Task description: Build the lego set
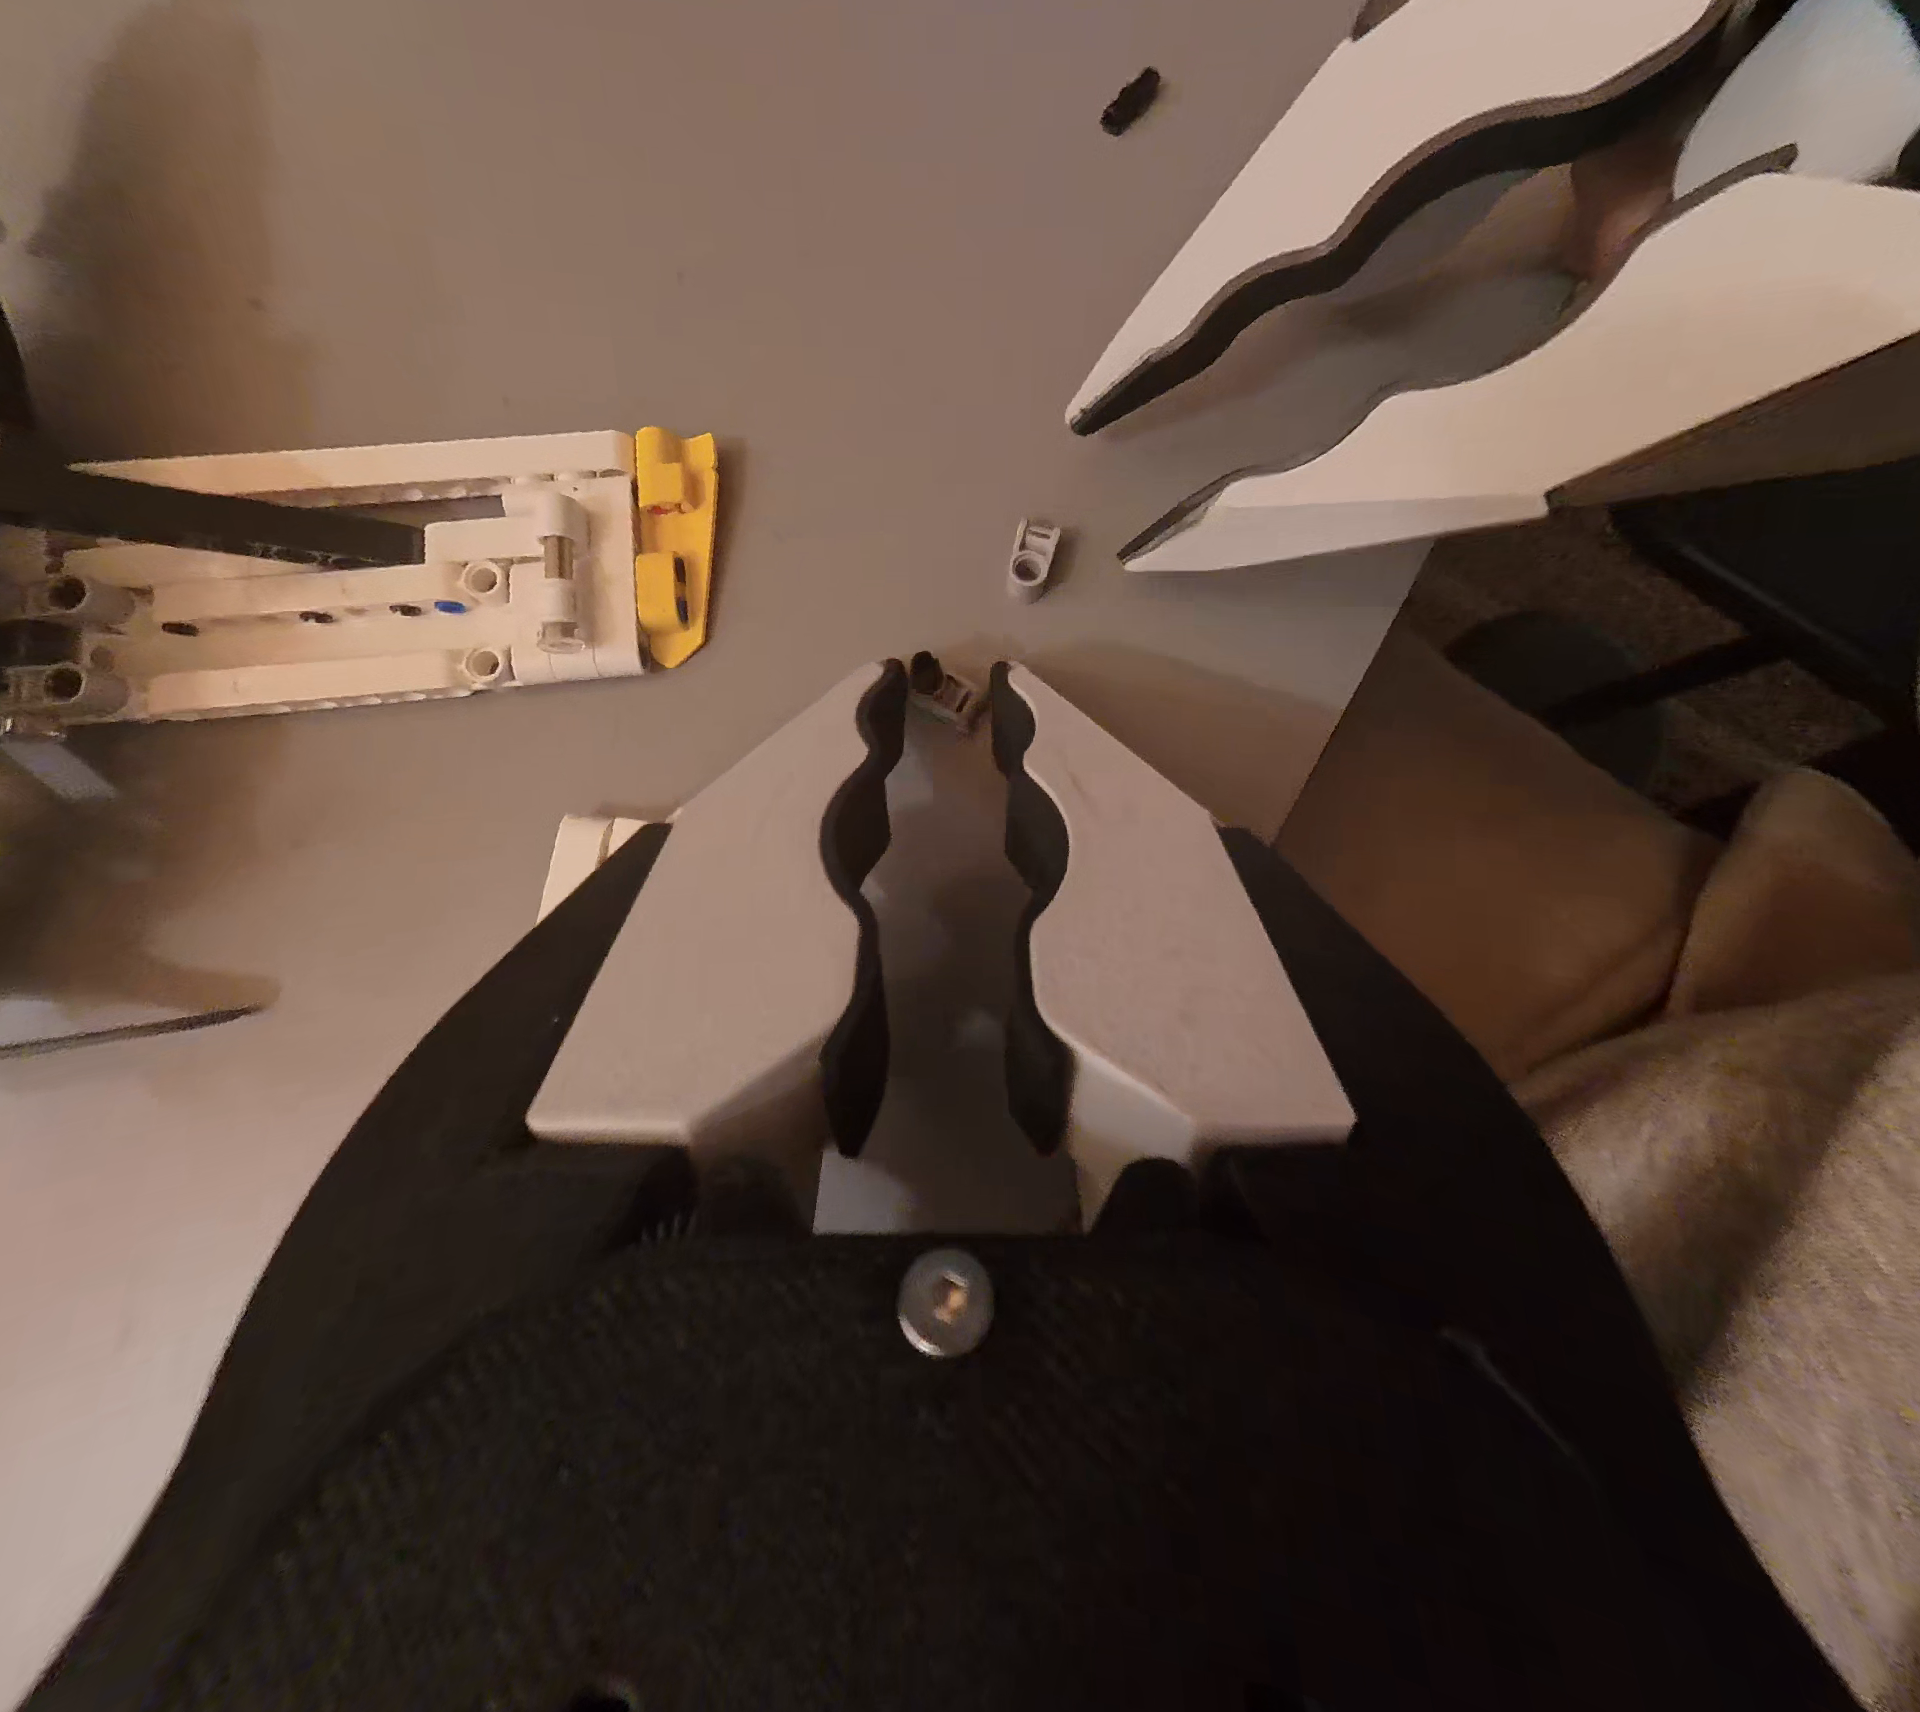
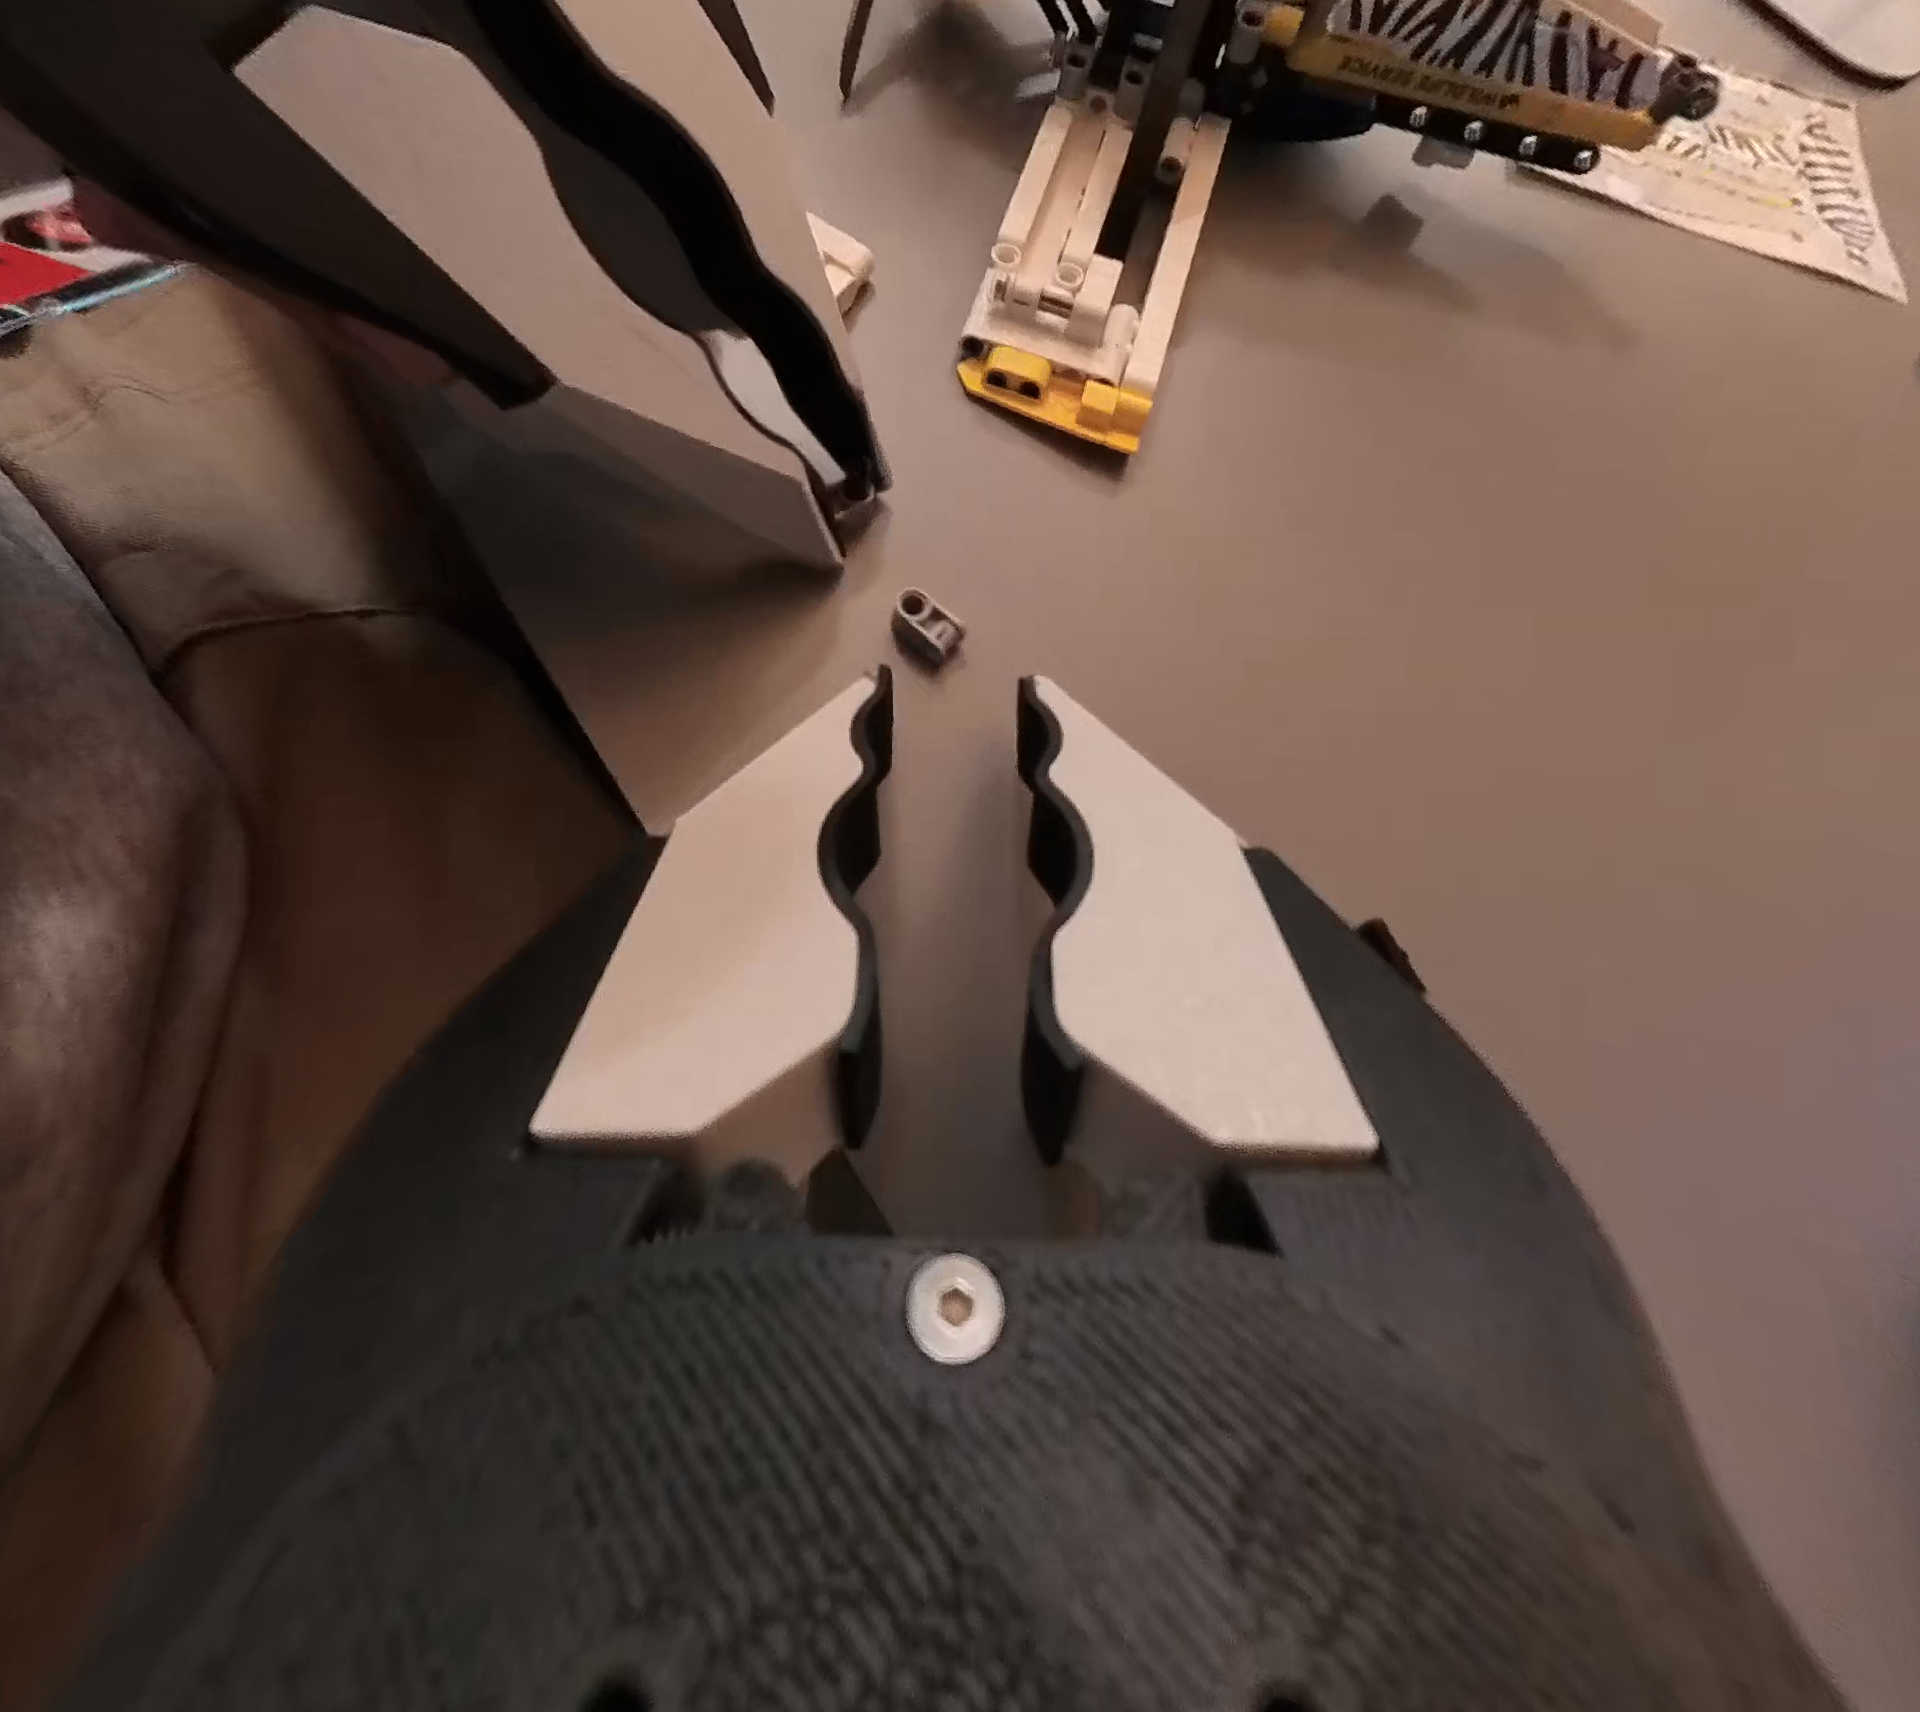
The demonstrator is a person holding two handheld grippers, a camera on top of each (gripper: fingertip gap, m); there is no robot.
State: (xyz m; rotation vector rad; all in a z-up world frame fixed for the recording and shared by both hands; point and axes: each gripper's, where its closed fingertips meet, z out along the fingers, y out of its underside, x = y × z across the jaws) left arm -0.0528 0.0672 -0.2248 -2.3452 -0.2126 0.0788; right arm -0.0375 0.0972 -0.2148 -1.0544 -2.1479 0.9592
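Grey connector [image 2: 928, 620] just beyond fingers [image 2: 831, 789]

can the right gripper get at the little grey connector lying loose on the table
Probably yes: the right gripper is open, the grey connector lies just beyond its tips, with bare table between.

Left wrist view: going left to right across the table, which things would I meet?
White and yellow lego model → small black pin and small grey connector → the other gripper's white fingers.
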